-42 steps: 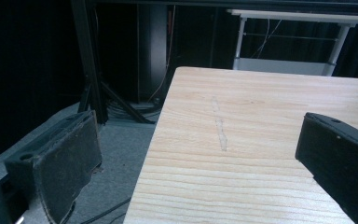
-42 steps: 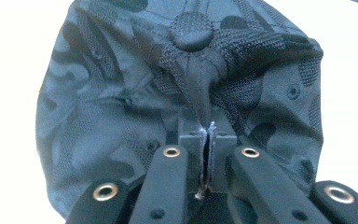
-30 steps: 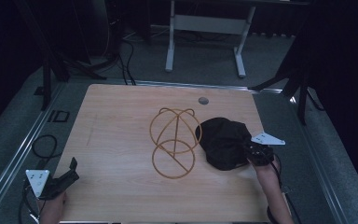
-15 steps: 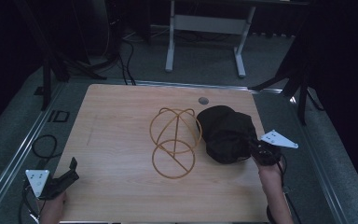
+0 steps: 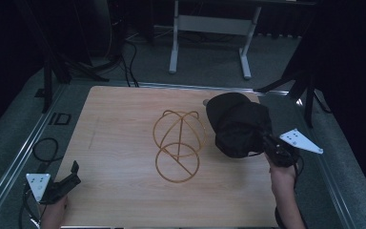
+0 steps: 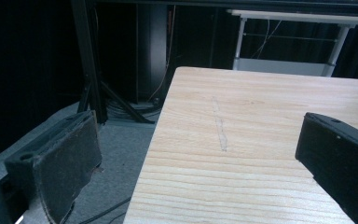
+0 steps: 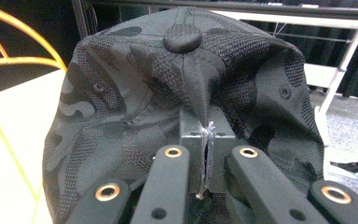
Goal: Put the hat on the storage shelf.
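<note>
A: Black cap [image 5: 238, 123] — where does it sit in the high view?

B: Right of centre, on the right side of the wooden table [image 5: 124, 143], lifted at its near edge. But take it left to right. In the lower left corner the left gripper [image 5: 69, 179] lies at the table's near left corner, a hand behind it

A: How wide is it?

B: In the left gripper view [image 6: 191, 158] the two black jaws stand far apart, one at each lower corner of the frame, with bare wood between them. Nothing is held or touched

A: And the middle?

B: A gold wire stand [image 5: 178, 145], a ring base with crossed hoops above, just left of the cap

A: The right side?

B: The right gripper [image 5: 267, 143] meets the cap's lower right edge. In the right gripper view [image 7: 207, 154] the jaws are pressed together on a fold of the cap's fabric near its crown button, with threads showing in the slit
</note>
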{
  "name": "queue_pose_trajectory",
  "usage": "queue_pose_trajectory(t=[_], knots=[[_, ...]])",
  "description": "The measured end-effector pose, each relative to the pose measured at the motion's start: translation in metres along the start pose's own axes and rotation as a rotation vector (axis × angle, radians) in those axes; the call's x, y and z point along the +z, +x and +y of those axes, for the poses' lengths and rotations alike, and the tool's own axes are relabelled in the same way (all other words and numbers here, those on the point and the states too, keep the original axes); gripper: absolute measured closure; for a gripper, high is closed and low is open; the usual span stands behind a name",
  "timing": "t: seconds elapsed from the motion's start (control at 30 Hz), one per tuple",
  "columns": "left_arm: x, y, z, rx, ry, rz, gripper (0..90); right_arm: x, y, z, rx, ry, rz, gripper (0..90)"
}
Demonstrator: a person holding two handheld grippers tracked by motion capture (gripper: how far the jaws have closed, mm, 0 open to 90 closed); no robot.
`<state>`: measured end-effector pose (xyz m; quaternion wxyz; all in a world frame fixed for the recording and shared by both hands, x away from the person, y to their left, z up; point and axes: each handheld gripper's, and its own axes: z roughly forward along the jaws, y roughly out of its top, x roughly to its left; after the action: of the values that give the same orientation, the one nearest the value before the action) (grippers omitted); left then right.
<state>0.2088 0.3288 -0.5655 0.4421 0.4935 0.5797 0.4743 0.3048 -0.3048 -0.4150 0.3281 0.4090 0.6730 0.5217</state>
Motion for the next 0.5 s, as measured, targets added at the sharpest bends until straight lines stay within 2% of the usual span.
queue_pose_trajectory(t=[0.27,0.5], knots=[[0.0,0.0,0.0,0.002,0.003,-0.001,0.5,-0.012,0.005,0.03,-0.018,-0.039,-0.026,88.4],[0.0,0.001,0.0,-0.001,0.006,-0.006,0.5,-0.023,0.008,0.061,-0.037,-0.09,-0.031,88.3]])
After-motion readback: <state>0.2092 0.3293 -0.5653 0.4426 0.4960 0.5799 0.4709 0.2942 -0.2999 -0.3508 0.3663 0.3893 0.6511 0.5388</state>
